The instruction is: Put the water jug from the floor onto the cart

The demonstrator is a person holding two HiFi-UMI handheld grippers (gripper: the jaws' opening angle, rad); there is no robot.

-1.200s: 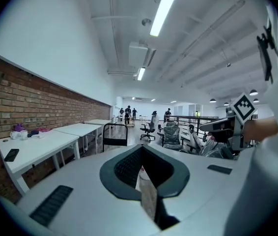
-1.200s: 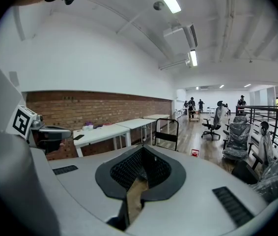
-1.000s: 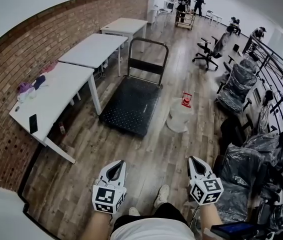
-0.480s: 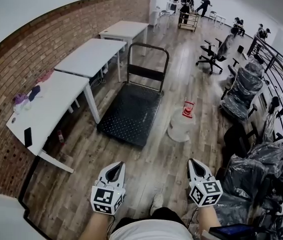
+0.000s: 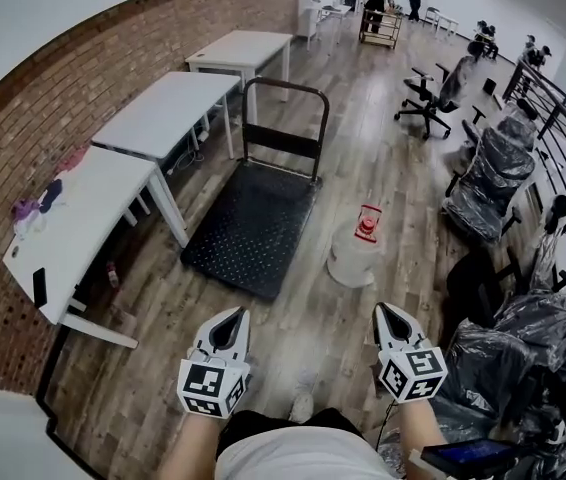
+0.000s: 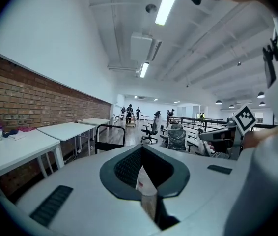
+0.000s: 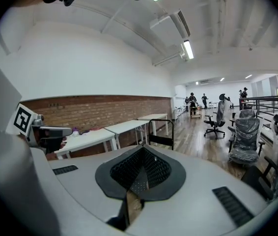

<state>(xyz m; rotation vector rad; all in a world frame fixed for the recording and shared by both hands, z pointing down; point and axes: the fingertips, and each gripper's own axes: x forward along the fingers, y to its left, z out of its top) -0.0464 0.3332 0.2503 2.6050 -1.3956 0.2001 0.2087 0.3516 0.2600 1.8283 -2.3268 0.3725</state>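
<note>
Water jug (image 5: pixel 355 253) nearer; left gripper (image 5: pixel 237 313), right gripper (image 5: pixel 382 308) closed, empty; left gripper view perhaps glimpses jug.

A translucent white water jug (image 5: pixel 353 258) with a red cap stands upright on the wooden floor (image 5: pixel 308 318). Just beside it, to its left, lies a black flatbed cart (image 5: pixel 248 230), its upright push handle at the far end.

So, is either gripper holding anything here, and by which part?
Nothing is held. The left gripper and right gripper both have their jaws together and empty; the water jug stands untouched on the floor beside the cart.
</note>
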